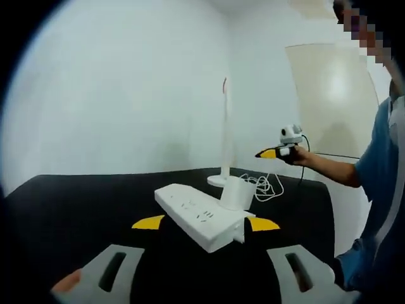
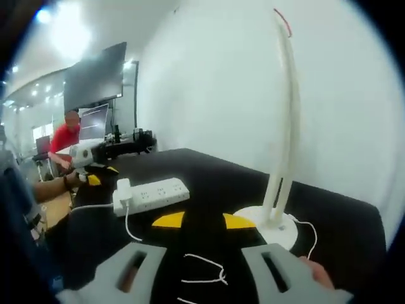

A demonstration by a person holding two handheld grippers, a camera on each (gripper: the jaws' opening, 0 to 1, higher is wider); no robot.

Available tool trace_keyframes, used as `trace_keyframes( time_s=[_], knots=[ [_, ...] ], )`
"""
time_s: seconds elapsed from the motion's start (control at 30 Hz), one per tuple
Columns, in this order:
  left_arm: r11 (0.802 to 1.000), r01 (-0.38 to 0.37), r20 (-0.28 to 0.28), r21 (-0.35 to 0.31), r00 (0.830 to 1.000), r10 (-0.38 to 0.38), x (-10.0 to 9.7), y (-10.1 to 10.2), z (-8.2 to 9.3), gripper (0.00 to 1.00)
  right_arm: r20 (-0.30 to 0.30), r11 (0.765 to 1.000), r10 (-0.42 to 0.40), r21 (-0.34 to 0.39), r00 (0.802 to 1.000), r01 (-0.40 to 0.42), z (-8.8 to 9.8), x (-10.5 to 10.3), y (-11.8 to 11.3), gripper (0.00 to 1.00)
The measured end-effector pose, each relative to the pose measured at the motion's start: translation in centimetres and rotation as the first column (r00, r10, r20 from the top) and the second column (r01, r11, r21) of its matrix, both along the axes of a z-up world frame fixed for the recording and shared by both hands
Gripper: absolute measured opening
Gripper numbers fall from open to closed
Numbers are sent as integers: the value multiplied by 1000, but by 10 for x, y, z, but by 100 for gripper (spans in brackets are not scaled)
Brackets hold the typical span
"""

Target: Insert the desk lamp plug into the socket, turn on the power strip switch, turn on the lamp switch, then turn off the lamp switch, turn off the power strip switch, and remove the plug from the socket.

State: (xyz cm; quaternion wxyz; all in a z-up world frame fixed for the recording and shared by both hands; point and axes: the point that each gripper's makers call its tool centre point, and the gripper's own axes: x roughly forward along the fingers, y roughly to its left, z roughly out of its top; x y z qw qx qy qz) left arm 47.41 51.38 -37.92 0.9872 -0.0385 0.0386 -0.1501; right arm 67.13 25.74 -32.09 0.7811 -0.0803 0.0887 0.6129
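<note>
The white power strip [image 1: 193, 212] lies on the black table [image 1: 76, 209], its near end between my left gripper's [image 1: 204, 223] open yellow-tipped jaws. A white plug [image 1: 235, 193] stands in the strip's right end. Behind it the white desk lamp [image 1: 226, 126] rises from its round base [image 1: 219, 180]. My right gripper [image 1: 275, 152] hovers above the table's right side in a hand. In the right gripper view, my right gripper [image 2: 204, 220] is open with nothing between its jaws, just left of the lamp's base [image 2: 273, 226]. The power strip [image 2: 155, 194], plug [image 2: 123, 190] and left gripper [image 2: 95, 168] are at the left.
The lamp's white cord [image 1: 267, 186] lies coiled on the table right of the base, and the cord [image 2: 204, 271] runs under my right jaws. A white wall stands behind the table. A person in red [image 2: 65, 140] sits far back near dark screens [image 2: 95, 79].
</note>
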Motion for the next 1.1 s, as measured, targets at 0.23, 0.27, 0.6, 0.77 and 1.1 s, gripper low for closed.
trace_keyframes(
  time_s=[0.23, 0.27, 0.6, 0.77, 1.1],
  knots=[
    [1000, -15, -16, 11, 1000, 16, 4, -11, 2, 43, 30, 998, 58, 3, 998, -58, 9, -32, -4, 26],
    [1000, -20, -20, 14, 1000, 20, 4, -12, 1, 42, 36, 998, 62, -1, 997, -62, 9, -34, -5, 26],
    [999, -43, -31, 12, 999, 43, 7, -7, -2, 49, 43, 996, 86, 8, 995, -86, 10, -54, -14, 26],
    [999, -32, -55, 7, 998, 32, 6, -14, -10, 49, 71, 996, 92, -2, 993, -92, 6, -68, -16, 27],
    [1000, -24, -42, -7, 999, 24, 11, -12, -9, 47, 125, 993, 119, -9, 985, -118, -8, -95, -14, 27]
  ],
)
